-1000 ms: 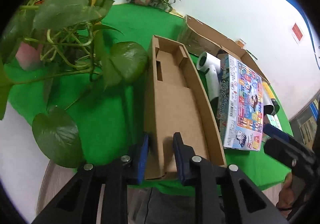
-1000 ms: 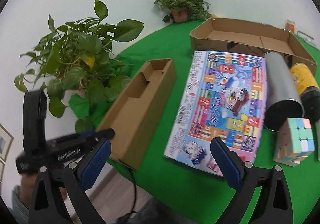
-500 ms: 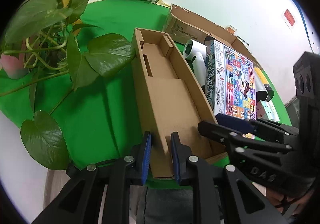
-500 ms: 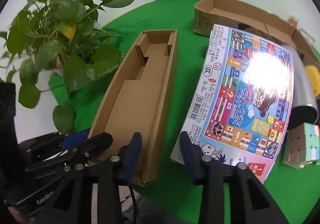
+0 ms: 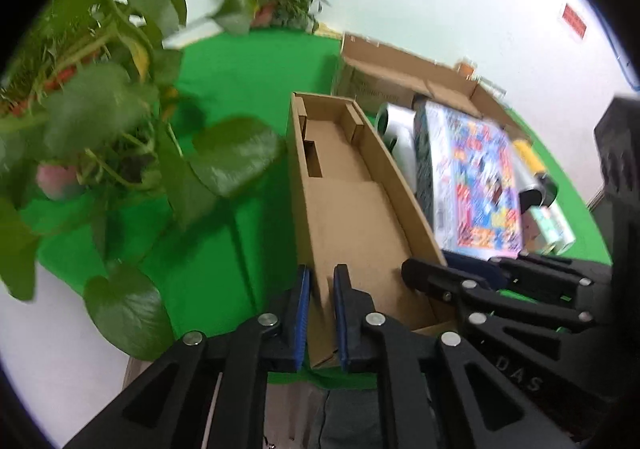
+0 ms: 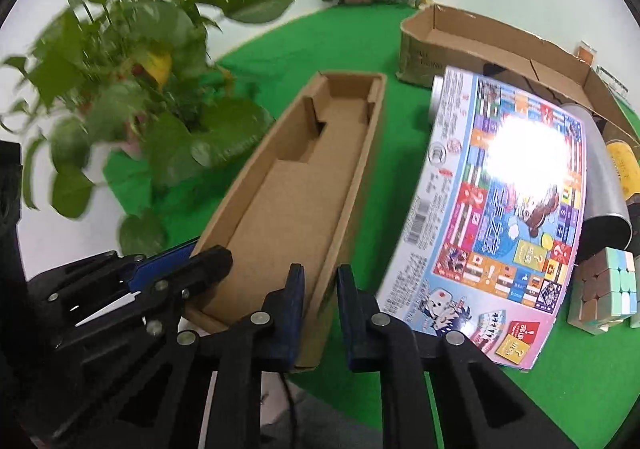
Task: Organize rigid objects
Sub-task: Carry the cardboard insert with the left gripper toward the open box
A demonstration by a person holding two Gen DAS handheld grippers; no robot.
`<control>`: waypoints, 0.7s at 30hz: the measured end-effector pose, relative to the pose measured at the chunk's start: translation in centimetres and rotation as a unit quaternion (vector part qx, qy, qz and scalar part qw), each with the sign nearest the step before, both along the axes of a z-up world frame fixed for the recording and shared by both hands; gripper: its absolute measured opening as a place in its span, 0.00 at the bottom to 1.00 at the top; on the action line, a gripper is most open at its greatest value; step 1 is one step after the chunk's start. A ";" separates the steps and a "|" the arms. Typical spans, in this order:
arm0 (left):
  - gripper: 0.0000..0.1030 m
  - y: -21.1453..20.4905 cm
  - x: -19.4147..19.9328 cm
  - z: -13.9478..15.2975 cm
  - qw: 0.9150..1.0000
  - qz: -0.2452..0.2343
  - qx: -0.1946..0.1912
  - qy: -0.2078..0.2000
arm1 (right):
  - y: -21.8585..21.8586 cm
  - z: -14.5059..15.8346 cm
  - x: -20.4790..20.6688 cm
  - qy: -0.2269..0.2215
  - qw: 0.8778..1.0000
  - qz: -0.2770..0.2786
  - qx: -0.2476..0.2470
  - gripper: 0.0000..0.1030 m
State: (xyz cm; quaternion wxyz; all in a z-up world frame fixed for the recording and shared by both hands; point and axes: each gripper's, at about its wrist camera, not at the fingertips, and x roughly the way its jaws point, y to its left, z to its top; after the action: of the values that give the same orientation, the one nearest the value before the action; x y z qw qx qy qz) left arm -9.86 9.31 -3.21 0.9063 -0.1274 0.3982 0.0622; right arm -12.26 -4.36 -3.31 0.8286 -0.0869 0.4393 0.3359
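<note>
Cardboard tray [image 5: 352, 209] edges (near corners) pinched by both grippers' just-closed jaws, left [image 5: 322, 313] and right [image 6: 320, 313].

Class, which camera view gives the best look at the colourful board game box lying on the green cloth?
The right wrist view: the colourful board game box shows nearly its whole printed top, though glare whitens one patch. The left wrist view shows it blurred, at a slant, its near end hidden behind the other gripper.
</note>
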 end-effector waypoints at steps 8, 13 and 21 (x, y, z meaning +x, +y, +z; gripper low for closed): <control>0.11 -1.3 0.7 4.1 0.999 -0.009 0.032 -0.037 | -1.5 4.2 -0.3 -0.039 0.998 -0.014 0.039 0.13; 0.11 -2.5 2.4 7.4 0.996 -0.026 0.040 -0.079 | -3.4 8.0 1.2 -0.074 0.995 -0.036 0.059 0.13; 0.11 -4.9 7.7 13.4 0.984 -0.067 0.065 -0.151 | -7.1 15.1 5.5 -0.148 0.983 -0.078 0.081 0.13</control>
State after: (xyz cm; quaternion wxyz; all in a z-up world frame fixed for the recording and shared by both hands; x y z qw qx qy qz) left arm -2.18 4.42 10.17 0.9646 -0.0488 0.2592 0.0072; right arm -6.79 -11.50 11.82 0.9125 -0.0333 0.2884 0.2881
